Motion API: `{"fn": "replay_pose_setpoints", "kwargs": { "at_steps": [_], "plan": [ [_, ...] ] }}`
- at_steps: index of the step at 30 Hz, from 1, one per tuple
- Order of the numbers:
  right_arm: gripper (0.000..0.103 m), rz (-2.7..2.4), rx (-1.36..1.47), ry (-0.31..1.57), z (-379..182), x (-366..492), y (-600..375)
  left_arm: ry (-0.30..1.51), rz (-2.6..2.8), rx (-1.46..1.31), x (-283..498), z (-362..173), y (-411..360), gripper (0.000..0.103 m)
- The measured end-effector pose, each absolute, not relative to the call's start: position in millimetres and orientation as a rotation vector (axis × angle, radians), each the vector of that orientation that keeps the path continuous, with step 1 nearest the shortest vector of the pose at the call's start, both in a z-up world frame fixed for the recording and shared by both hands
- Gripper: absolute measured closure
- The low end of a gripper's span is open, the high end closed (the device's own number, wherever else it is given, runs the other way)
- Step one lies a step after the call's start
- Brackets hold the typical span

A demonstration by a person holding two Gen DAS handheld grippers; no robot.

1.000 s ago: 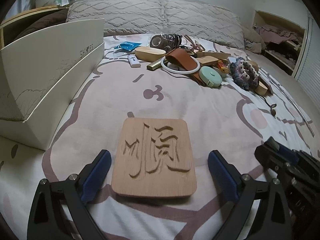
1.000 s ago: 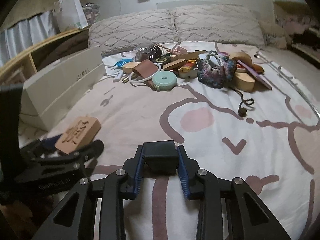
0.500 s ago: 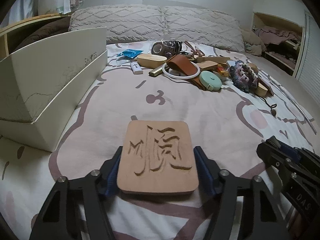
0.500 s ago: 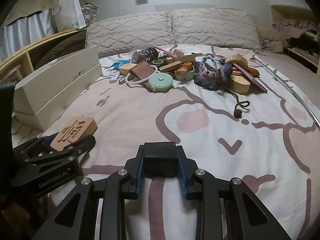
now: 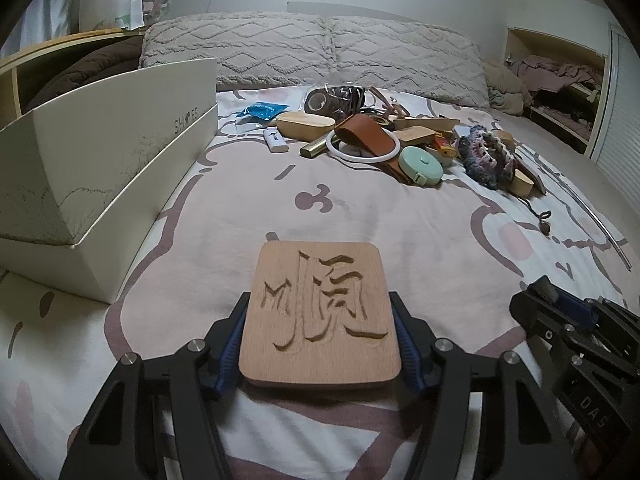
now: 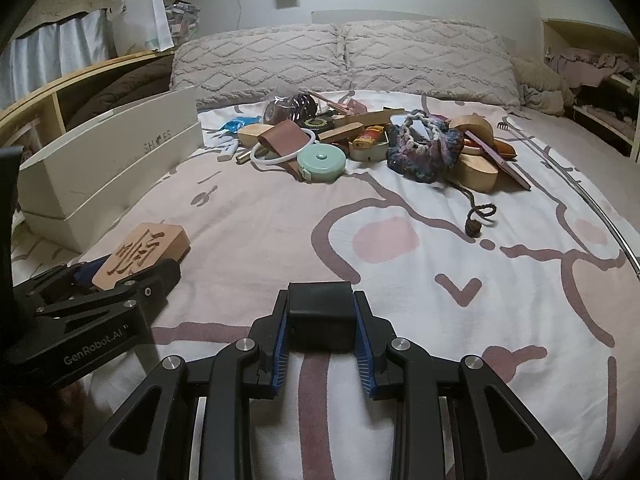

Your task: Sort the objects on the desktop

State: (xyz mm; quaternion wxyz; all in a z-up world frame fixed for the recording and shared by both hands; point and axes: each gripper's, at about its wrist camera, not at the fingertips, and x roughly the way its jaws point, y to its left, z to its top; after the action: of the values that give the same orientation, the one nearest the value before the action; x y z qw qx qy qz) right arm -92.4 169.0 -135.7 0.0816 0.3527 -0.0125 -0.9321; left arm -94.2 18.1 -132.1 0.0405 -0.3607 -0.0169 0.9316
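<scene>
A wooden plaque (image 5: pixel 320 312) carved with a character lies flat on the bedspread, and my left gripper (image 5: pixel 320 344) is shut on its two side edges. The same plaque (image 6: pixel 140 254) shows at the left of the right wrist view, between the left fingers (image 6: pixel 160 280). My right gripper (image 6: pixel 320 332) is shut on a small black block (image 6: pixel 320 312), low over the bedspread. Its tip (image 5: pixel 560 308) enters the left wrist view at the lower right. A heap of small objects (image 5: pixel 400 140) lies farther up the bed.
An open white shoe box (image 5: pixel 100 168) stands along the left side of the bed. The heap holds a mint tape measure (image 6: pixel 322 165), a brown leather strap in a white ring (image 6: pixel 280 144), a crocheted pouch (image 6: pixel 424 152) and wooden pieces. Two pillows (image 5: pixel 320 52) close the far end.
My left gripper's jaws have closed from wide apart onto the plaque's side edges. The right gripper keeps its grip on the black block and has not moved.
</scene>
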Motion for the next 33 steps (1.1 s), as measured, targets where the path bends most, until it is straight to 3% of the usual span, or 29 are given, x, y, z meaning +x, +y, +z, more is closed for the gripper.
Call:
{"fn": "replay_pose_setpoints", "kwargs": {
  "at_steps": [23,33],
  "plan": [
    [0.074,-2.796,0.971,-0.064,-89,-113,178,-0.068,2.851,-0.957,-111,-71,14,0.04],
    [0.074,-2.811,0.888,-0.025,-49,-146,179,-0.091,2.881,-0.849,-152,-19,11,0.04]
  ]
}}
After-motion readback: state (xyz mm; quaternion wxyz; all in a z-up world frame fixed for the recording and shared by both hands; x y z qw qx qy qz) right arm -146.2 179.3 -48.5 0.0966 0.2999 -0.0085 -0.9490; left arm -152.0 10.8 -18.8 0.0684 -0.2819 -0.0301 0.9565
